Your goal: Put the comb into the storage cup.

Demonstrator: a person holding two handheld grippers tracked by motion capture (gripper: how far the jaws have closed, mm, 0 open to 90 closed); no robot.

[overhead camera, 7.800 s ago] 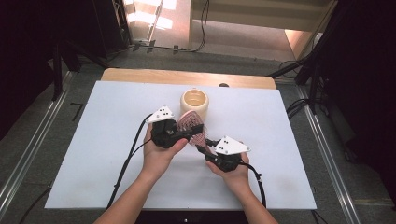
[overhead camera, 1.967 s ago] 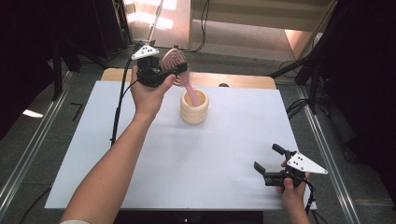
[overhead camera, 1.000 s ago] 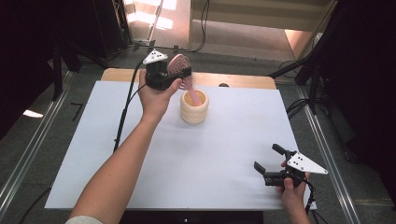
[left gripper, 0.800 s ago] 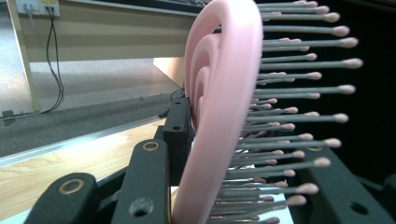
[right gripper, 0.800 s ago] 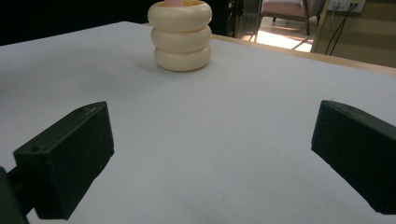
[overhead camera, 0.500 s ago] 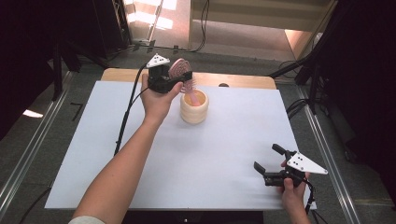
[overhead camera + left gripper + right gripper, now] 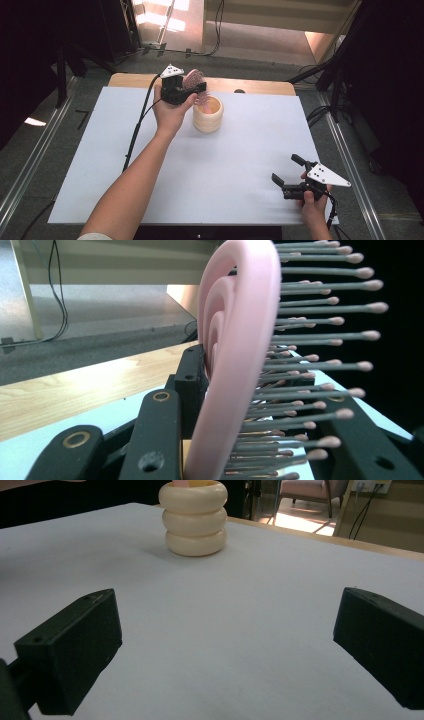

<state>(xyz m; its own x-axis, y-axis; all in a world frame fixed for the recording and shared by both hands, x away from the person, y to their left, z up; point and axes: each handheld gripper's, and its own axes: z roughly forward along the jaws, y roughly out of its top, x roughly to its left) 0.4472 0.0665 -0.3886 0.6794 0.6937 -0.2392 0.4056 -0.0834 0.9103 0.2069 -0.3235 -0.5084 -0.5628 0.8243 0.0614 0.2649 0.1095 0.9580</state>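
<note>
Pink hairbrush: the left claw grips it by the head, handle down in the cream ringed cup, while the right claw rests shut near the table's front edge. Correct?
Not quite. The right claw stands open, as the right gripper view shows. The rest holds: the left claw grips the pink hairbrush by the head, handle down in the cream ringed cup.

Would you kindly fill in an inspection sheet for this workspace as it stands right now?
Surface: white table cover over a wooden table top.
Job's things: pink hairbrush, handle down in the cream ringed holder.
Clutter: nothing seen.
Grippers: left gripper shut on the hairbrush head; right gripper open, near the front edge.
Cables: black cable trails from the left gripper.
Surroundings: dark floor, metal rails.
</note>
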